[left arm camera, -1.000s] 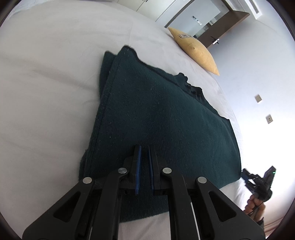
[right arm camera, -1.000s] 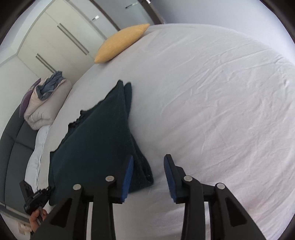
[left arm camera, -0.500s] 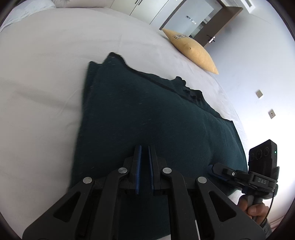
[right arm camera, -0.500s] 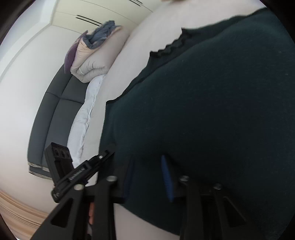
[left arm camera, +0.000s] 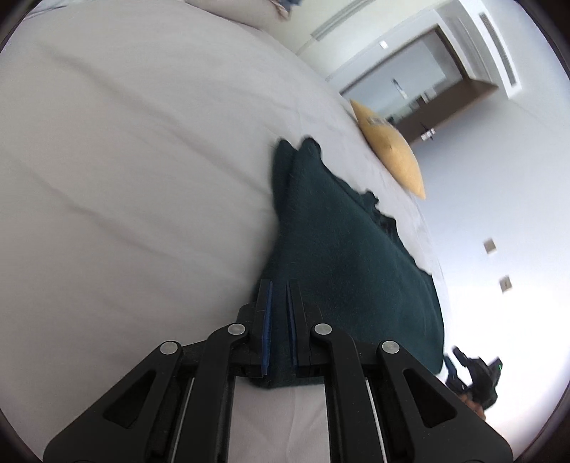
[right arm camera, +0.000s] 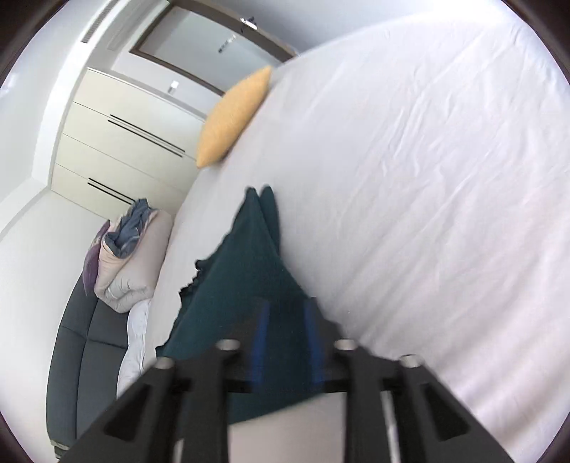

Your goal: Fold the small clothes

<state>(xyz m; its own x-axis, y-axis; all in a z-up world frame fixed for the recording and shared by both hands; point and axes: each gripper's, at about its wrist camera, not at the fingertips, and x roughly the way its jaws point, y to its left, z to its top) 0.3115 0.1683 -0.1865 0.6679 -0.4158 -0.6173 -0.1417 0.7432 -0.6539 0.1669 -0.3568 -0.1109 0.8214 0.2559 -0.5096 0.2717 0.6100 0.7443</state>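
Both grippers are working at the near edge of the dark green cloth (left arm camera: 342, 256). Left gripper (left arm camera: 278, 320) is pinching the cloth, its blue pads (left arm camera: 266, 327) standing close together with fabric filling the narrow gap between them. Right gripper (right arm camera: 285, 338) is blurred; its pads (right arm camera: 258, 338) are sitting a little apart over the cloth, and I cannot tell whether they are gripping it.

Largest in view, the bed (left arm camera: 124, 178) is spreading white and lightly creased under everything. To the left of the cloth in the left wrist view, and to its right in the right wrist view (right arm camera: 427, 196), bare sheet is lying open and wide. The cloth itself is lying on the bed in folded layers, running from the grippers away to two pointed corners at its far end, with a ragged, wavy edge along one long side near the bed's border.

Beyond the cloth's far tip, a yellow cushion (left arm camera: 392, 149) is resting at the bed's edge, apart from the cloth. Past the other border a grey sofa (right arm camera: 82, 338) is standing with a bundle of bedding (right arm camera: 128, 256) piled on it. Cream wardrobe doors (right arm camera: 117, 142) and a dark-framed doorway (right arm camera: 199, 32) are closing off the room behind.
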